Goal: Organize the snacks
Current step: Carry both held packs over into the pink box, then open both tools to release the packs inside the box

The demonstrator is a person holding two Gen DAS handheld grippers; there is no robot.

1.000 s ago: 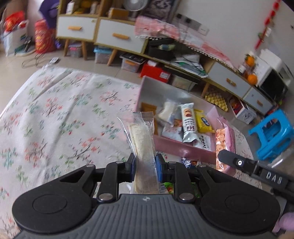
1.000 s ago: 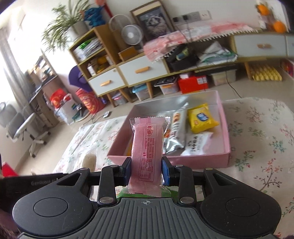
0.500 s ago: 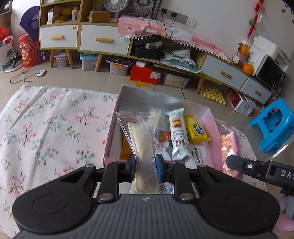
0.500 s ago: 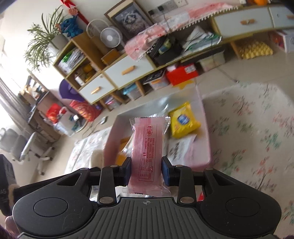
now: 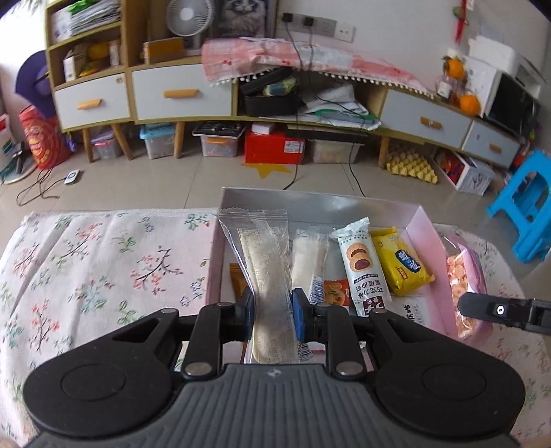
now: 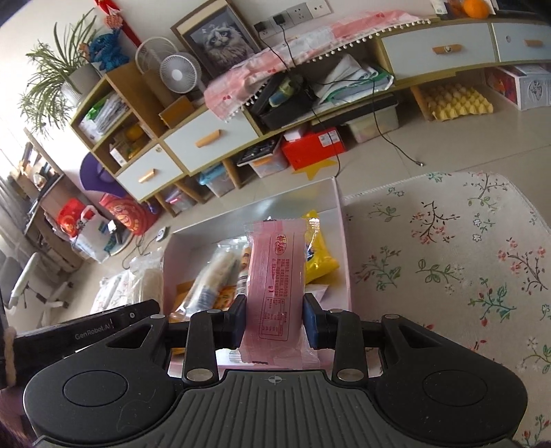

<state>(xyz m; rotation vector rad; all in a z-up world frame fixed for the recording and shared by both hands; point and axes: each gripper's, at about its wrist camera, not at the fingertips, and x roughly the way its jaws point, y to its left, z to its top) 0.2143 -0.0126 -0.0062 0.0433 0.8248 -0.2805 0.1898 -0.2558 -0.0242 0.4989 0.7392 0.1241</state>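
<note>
Looking down over floral tablecloth (image 5: 103, 262) w/ pink box (image 5: 427, 224) sitting on it, far wall of box at table edge. Behind, across tiled floor: long low cabinet (image 5: 179, 93) w/ white drawers, small fan (image 5: 184, 15) on top, blue stool (image 5: 527, 206) off to right side of left wrist view.

Inside box, seen from left wrist view: yellow packet (image 5: 403, 265) near right wall, cookie packet (image 5: 361, 262) just beside it, touching or overlapping, clear packet w/ pale bar (image 5: 306, 262) next over, orange packet (image 5: 237, 282) by left wall, mostly hidden. Bag of orange-pink snacks (image 5: 461, 275) lying outside box, against its right wall.

Left gripper (image 5: 273, 317) over near wall of box, fingers clamped on clear-wrapped wafer bar (image 5: 265, 275); bar standing upright btwn blue pads, top seal sticking up above box contents. Held in air, not in box.

Right gripper (image 6: 274, 322) likewise over near edge of box, fingers clamped on pink packet (image 6: 277, 275); packet upright, printed side facing camera, crimped top up. Yellow packet (image 6: 320, 255) showing just behind it in right wrist view, other wrappers to its left. Cannot tell if pink packet's bottom end touches box rim.

Each gripper's tip poking into other's view: right one at right edge of left wrist view, left one low on left of right wrist view.
</note>
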